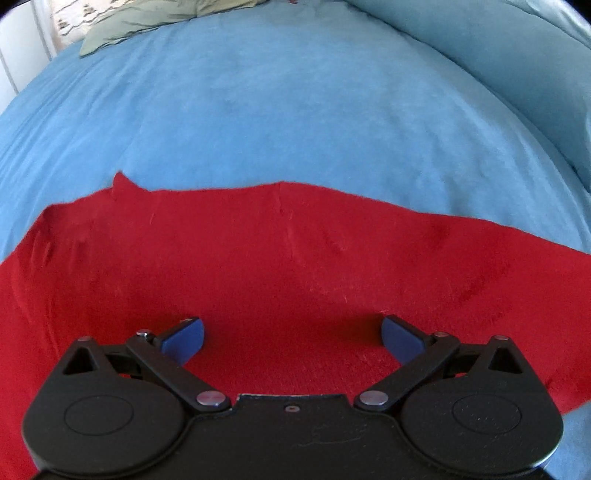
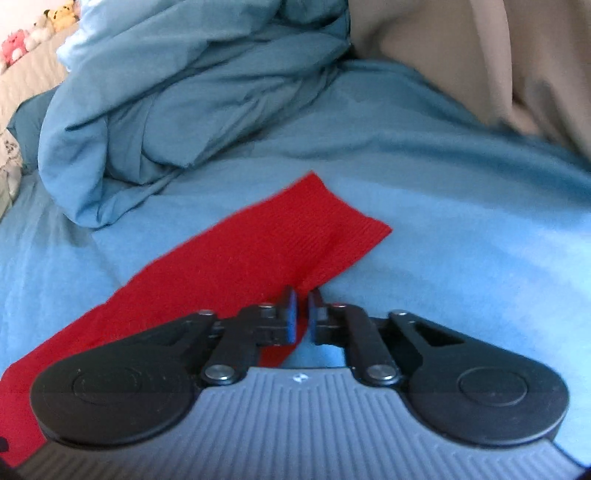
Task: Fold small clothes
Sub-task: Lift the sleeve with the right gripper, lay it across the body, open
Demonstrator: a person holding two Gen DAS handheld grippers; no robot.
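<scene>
A red knit garment (image 1: 280, 258) lies flat on a blue bed sheet (image 1: 258, 110). In the left wrist view it fills the lower half, and my left gripper (image 1: 291, 328) hovers low over it, jaws wide apart with nothing between the blue pads (image 1: 184, 338). In the right wrist view a long red strip of the garment (image 2: 236, 258) with a ribbed end runs diagonally from lower left to centre. My right gripper (image 2: 302, 314) is shut on the near edge of that strip, red cloth showing between its blue pads (image 2: 291, 314).
A bunched light-blue duvet (image 2: 184, 110) is piled behind the strip at the left. Beige fabric (image 2: 498, 55) rises at the upper right. A green cloth (image 1: 147, 26) lies at the far end of the bed. Plush toys (image 2: 33, 33) sit far left.
</scene>
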